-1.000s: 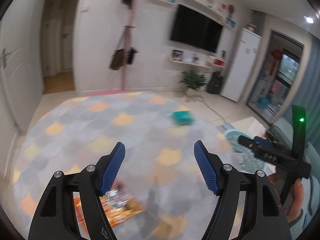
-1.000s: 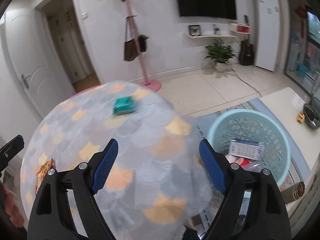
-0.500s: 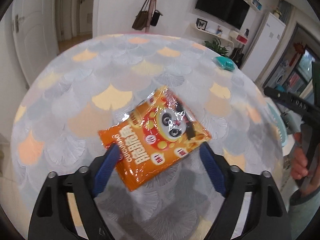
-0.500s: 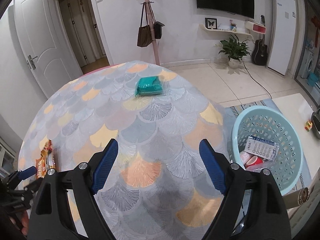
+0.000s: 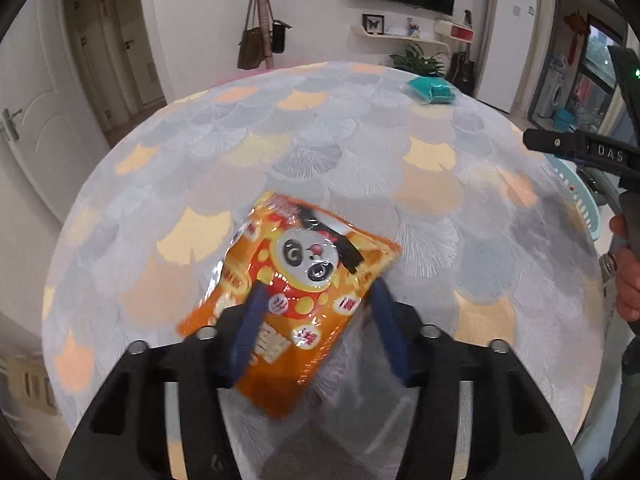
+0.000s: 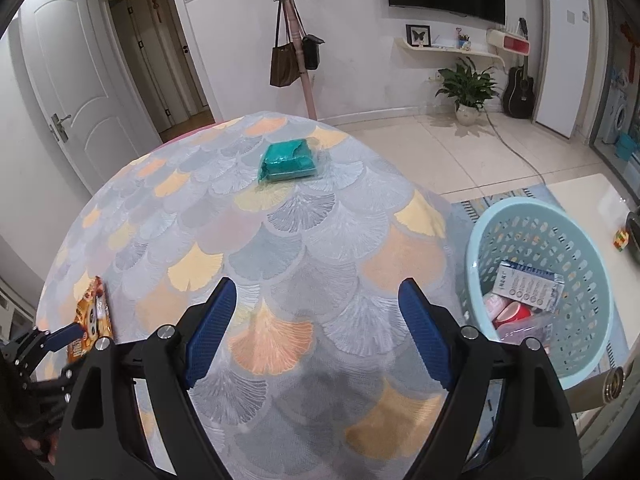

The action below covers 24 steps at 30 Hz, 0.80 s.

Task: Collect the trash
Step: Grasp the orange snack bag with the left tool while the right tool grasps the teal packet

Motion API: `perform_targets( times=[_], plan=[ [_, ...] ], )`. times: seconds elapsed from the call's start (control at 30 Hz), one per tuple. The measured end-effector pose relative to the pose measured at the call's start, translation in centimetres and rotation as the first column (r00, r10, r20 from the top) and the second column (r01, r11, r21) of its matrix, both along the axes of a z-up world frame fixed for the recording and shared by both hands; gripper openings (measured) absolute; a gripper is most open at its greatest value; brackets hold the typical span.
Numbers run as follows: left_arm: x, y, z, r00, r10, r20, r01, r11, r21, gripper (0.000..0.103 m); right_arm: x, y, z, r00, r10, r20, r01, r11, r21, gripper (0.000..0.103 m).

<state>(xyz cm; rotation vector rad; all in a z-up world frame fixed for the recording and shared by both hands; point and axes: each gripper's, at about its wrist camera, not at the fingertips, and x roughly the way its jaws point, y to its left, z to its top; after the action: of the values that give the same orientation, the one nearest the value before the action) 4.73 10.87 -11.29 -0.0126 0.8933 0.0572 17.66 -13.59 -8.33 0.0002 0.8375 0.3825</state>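
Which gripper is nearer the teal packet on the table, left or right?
Right. The right gripper hangs open over the table's near middle, facing the teal packet at the far edge. The left gripper, closing around the orange snack bag, is farther away.

On the counter [image 6: 304, 240], the snack bag [image 5: 296, 292] lies between my left claw [image 5: 316, 320] fingers; the wrapped packet [image 6: 288, 160] sits far beyond my right claw [image 6: 316, 332], the basket [image 6: 592, 344] to its right.

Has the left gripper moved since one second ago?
Yes. The left gripper has come down onto the orange snack bag, its jaws closing around it; earlier it looked across the table.
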Motion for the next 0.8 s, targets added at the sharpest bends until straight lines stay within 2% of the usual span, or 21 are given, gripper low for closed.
perform_targets(
  times=[0.03,0.07,0.1,0.17,0.23,0.4,0.6,0.7,0.8],
  plan=[
    [0.0,0.0,0.0,1.000,-0.004,0.004,0.004,1.000,0.004,0.042,0.0,0.2,0.0,1.000,0.002,0.001,-0.002,1.000,-0.001,0.079],
    [0.0,0.0,0.1,1.000,-0.006,0.007,0.006,1.000,0.003,0.036,-0.1,0.3,0.0,1.000,0.007,0.005,-0.007,1.000,-0.005,0.079],
    [0.0,0.1,0.2,1.000,-0.022,0.015,0.023,1.000,-0.019,0.021,-0.1,0.6,0.0,1.000,0.012,0.010,-0.012,1.000,-0.013,0.079],
    [0.7,-0.4,0.5,0.999,-0.043,0.016,0.044,0.998,-0.043,0.006,0.1,1.1,0.2,1.000,0.017,0.026,-0.016,0.999,-0.037,0.079],
    [1.2,-0.8,0.7,0.999,-0.045,0.023,0.046,0.999,-0.022,0.004,0.6,1.5,0.6,0.999,0.025,0.030,-0.023,0.999,-0.042,0.079],
    [3.0,-0.8,1.9,0.996,-0.066,0.067,0.069,0.996,-0.054,0.001,3.3,2.6,1.5,0.999,0.039,0.035,-0.037,0.999,-0.039,0.079],
    [6.2,0.2,3.5,0.988,-0.059,0.145,0.081,0.986,-0.149,0.001,7.9,3.9,1.2,0.999,0.021,-0.032,-0.021,1.000,0.018,0.079],
    [7.2,0.7,3.7,0.981,-0.058,0.186,0.099,0.971,-0.218,0.001,9.6,5.6,0.8,0.999,0.022,-0.028,-0.023,0.999,-0.024,0.080],
    [8.0,0.9,3.5,0.978,-0.051,0.201,0.100,0.965,-0.243,0.001,11.1,7.1,0.1,1.000,0.010,-0.018,-0.011,0.997,-0.077,0.080]
  ],
)
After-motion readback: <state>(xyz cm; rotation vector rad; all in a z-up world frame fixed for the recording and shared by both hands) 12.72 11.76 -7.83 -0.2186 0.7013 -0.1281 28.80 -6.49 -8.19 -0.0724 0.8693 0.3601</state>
